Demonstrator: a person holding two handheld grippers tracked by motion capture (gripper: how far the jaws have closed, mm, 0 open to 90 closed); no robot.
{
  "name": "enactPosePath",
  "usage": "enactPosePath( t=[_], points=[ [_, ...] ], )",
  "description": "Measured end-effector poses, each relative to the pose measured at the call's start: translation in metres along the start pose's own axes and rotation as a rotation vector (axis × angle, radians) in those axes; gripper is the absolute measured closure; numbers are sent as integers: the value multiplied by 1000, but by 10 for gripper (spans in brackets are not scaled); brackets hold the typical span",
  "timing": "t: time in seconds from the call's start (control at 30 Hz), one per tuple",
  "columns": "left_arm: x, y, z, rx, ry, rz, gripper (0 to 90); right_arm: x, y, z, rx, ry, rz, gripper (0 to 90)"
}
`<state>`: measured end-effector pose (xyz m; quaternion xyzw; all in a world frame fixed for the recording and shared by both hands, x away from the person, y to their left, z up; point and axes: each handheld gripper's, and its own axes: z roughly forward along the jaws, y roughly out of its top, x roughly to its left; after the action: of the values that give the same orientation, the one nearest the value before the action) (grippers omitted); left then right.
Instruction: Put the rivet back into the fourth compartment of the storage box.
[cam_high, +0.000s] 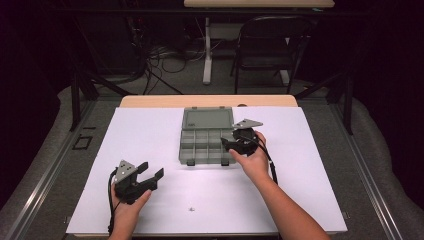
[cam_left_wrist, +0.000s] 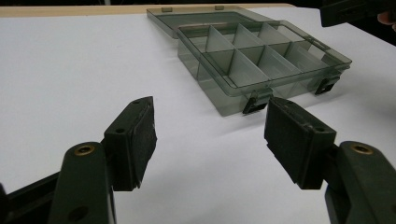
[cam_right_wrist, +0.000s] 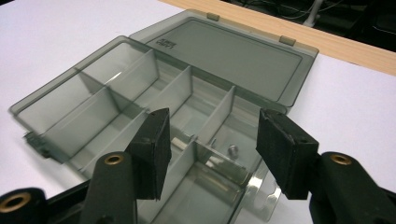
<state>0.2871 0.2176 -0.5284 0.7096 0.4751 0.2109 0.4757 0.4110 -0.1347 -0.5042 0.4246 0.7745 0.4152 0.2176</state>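
Observation:
A smoky grey compartment box (cam_high: 200, 145) lies open on the white sheet, its lid (cam_high: 207, 119) folded flat toward the far side. In the right gripper view a small metal part (cam_right_wrist: 232, 150) rests in a compartment of the box (cam_right_wrist: 93, 116) near its right end. My right gripper (cam_right_wrist: 210, 140) hangs just above that compartment, jaws open and nothing between them; the high view shows my right gripper (cam_high: 227, 144) at the box's right edge. My left gripper (cam_high: 151, 170) rests open and bare on the sheet, left of and nearer than the box (cam_left_wrist: 261, 60).
A tiny screw (cam_high: 191, 209) lies on the white sheet (cam_high: 145, 135) near the front edge. The sheet covers a wooden table (cam_high: 150, 101). Behind the table stand a black chair (cam_high: 270, 45) and a tangle of floor cables (cam_high: 165, 55).

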Motion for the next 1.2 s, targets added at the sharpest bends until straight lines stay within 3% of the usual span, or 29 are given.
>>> enactPosePath(
  t=[0.53, 0.57, 0.97, 1.2],
  points=[
    [-1, -1, 1, -5, -1, -3, 339, 32, -16, -37, -45, 53, -83, 456],
    [-1, 0, 1, -5, -1, -3, 339, 34, -18, -38, -67, 56, -82, 463],
    [0, -1, 1, -5, 1, -4, 339, 53, -41, -50, -91, 121, -85, 434],
    [-1, -1, 1, -7, 1, -5, 339, 62, -52, -55, -70, 152, -98, 451]
  ],
)
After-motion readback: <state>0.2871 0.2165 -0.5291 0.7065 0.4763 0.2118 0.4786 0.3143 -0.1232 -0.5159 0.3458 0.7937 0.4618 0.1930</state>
